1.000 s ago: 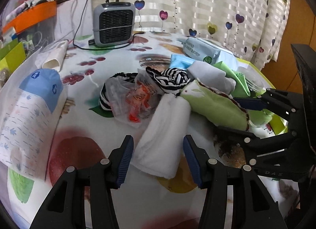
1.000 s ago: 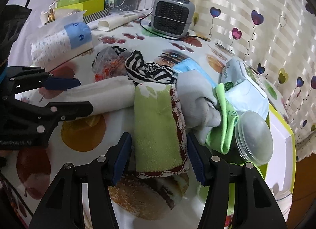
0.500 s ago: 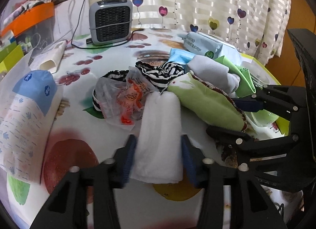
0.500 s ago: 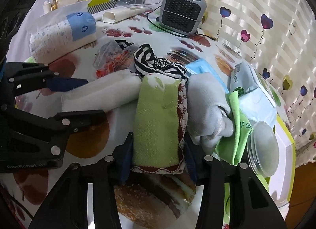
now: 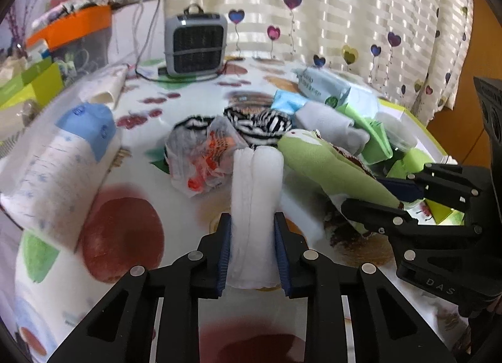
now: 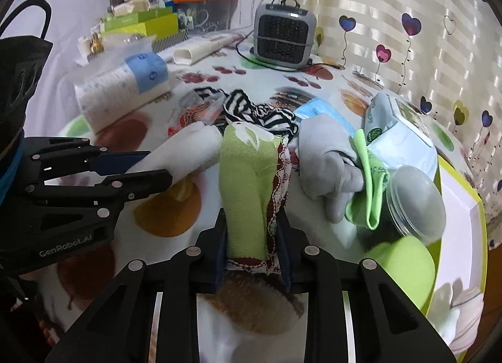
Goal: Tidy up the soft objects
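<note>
Soft, even daylight comes through the striped curtain (image 5: 329, 12) behind the table, leaving only faint shadows. Both fisheye views bend strongly toward dark, vignetted corners. Slight motion blur softens the tablecloth (image 6: 175, 212) print and the tissue pack (image 5: 59, 168) at left.

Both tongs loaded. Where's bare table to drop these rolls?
Free: the tablecloth patch between the tissue pack, snack bag and white towel; also in front of the heater. Crowded: the sock and cloth pile by the green tray.
</note>
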A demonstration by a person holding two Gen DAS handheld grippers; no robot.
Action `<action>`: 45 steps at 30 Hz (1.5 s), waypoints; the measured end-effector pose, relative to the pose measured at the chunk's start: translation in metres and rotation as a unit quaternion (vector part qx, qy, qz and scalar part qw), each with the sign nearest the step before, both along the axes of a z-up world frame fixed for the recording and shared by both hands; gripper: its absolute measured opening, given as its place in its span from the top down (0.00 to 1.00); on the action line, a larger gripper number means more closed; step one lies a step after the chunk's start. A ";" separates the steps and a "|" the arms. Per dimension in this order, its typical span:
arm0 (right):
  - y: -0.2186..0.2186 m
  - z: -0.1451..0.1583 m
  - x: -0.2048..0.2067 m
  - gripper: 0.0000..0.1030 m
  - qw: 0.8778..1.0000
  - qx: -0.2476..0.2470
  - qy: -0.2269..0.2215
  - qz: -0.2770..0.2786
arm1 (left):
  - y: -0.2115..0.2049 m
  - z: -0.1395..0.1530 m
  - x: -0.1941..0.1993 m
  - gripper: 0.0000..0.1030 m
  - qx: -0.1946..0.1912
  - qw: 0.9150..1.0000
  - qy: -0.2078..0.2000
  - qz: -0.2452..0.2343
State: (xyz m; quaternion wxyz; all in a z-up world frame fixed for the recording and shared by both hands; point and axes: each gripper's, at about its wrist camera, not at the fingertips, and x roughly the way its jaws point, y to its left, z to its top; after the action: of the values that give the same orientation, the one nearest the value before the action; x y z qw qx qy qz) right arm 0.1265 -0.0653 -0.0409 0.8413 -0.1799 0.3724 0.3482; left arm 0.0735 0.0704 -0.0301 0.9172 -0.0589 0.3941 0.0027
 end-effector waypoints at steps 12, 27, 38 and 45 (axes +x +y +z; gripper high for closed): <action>-0.033 0.050 -0.027 0.72 0.996 0.078 -0.042 -0.014 | -0.016 0.052 -0.030 0.76 0.003 0.998 -0.063 0.018; -0.082 0.073 -0.032 0.72 0.989 0.117 -0.067 -0.057 | -0.057 0.081 -0.029 0.76 0.003 0.996 -0.094 -0.013; -0.113 0.074 -0.027 0.72 0.985 0.128 -0.074 -0.093 | -0.080 0.088 -0.016 0.76 -0.005 0.994 -0.102 -0.038; -0.142 0.079 -0.022 0.72 0.979 0.130 -0.086 -0.133 | -0.099 0.091 -0.003 0.76 -0.017 0.992 -0.108 -0.061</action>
State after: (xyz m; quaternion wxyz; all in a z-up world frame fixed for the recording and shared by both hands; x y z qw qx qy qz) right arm 0.1045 -0.2077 0.0386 0.9251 -0.0470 0.2708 0.2619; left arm 0.0707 -0.0281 0.0613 0.9517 -0.0501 0.2958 -0.0660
